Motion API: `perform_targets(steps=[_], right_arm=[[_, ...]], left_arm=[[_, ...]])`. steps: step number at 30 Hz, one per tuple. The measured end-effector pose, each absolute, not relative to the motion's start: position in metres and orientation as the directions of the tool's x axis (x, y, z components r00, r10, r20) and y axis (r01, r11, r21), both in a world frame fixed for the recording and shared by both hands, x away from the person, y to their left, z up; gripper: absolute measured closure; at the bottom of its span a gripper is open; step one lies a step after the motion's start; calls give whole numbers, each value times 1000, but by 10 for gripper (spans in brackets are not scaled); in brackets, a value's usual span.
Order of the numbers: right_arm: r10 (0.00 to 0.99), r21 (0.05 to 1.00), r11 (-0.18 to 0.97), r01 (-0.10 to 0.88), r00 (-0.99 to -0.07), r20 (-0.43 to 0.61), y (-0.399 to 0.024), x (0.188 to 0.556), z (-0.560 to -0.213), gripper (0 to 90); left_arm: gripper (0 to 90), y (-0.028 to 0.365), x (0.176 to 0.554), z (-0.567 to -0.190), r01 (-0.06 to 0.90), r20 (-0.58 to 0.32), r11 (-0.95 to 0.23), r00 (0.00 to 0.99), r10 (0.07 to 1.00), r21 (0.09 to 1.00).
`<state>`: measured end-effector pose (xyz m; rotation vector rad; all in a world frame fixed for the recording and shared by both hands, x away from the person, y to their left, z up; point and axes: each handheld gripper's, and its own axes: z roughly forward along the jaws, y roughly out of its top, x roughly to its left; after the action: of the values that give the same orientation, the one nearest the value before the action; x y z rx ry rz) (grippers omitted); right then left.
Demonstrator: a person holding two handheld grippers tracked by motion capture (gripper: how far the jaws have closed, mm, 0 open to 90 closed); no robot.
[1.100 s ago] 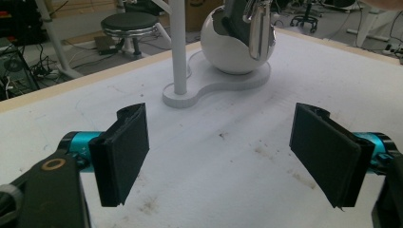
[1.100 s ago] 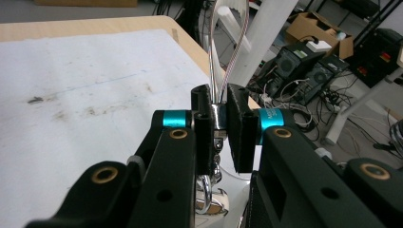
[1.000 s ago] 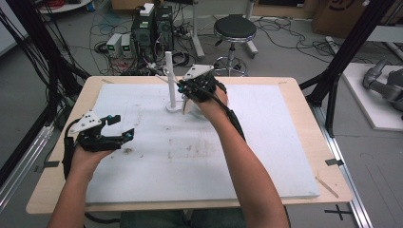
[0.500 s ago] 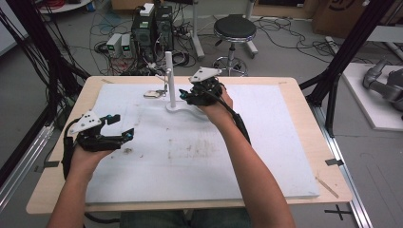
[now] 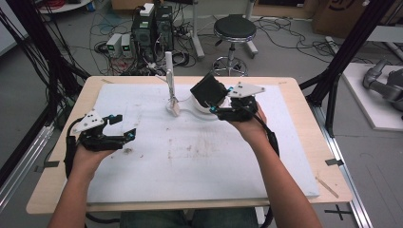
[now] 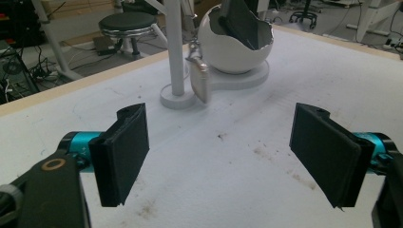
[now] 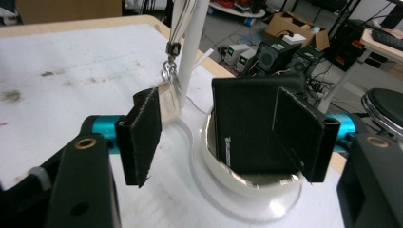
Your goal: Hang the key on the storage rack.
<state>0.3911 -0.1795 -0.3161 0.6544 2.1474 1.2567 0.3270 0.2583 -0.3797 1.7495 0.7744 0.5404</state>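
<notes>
Wallet sitting loose in the bowl, right gripper letting go

The right gripper (image 5: 219, 99) is standing just over the white egg-shaped bowl (image 6: 236, 46), its jaws having just been opening and now released; the black wallet (image 7: 247, 126) is standing on end in the bowl, between those jaws but not pinched. Drawing back carelessly, a pad could be snagging the wallet and tipping it out, or nudging the white stand (image 5: 168, 78) and the dangling keychain tag (image 6: 199, 81) just left of the jaws. The left gripper (image 5: 119, 127) is waiting spread and empty, well apart.
</notes>
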Motion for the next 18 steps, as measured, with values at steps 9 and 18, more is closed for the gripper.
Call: perform_targets(steps=[9,18], right_arm=[[698,906,396,152,-691,-189,-225,365,-333,282],[744,925,332,183,-654,-137,-258,345,-357,246]], left_arm=[[208,248,333,-384,236,-26,-193,694,720,952],[208,246,338,-385,232,-27,-193,703,711,954]])
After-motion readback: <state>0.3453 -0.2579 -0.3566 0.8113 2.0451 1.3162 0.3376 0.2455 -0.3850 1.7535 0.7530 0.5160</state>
